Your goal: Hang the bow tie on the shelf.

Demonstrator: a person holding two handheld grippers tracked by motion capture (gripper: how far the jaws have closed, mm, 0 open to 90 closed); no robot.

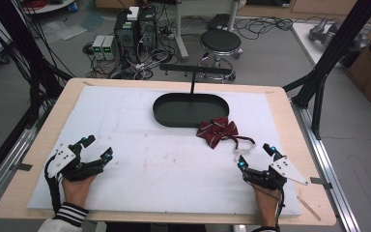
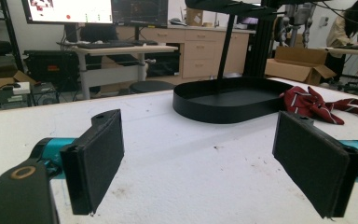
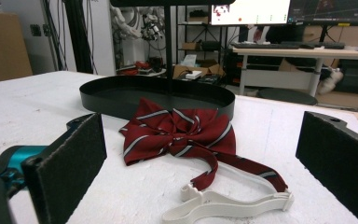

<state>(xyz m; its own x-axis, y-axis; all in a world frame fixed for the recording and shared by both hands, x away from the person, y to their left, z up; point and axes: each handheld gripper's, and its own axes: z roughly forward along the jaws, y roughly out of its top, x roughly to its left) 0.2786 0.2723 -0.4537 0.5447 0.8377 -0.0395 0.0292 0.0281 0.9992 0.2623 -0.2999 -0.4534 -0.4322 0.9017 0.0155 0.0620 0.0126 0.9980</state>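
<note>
A dark red striped bow tie (image 1: 216, 131) (image 3: 182, 132) (image 2: 310, 105) lies on the white mat just in front of the right end of a black oval tray (image 1: 162, 115) (image 2: 200, 112) (image 3: 98, 100). Its red strap and white plastic clasp band (image 3: 233, 206) (image 1: 238, 151) trail toward my right gripper (image 1: 257, 156) (image 3: 200, 168), which stands open a short way behind them with nothing between its jaws. At the mat's left front, my left gripper (image 1: 99, 147) (image 2: 200, 161) also rests open and empty, far from the bow tie.
A thin black post (image 1: 192, 82) with a crossbar (image 1: 195, 69) rises from the tray. The white mat (image 1: 140, 159) covers a wooden table (image 1: 302, 140). Beyond the far edge are a stool (image 1: 221, 41), computer boxes and cables on the floor.
</note>
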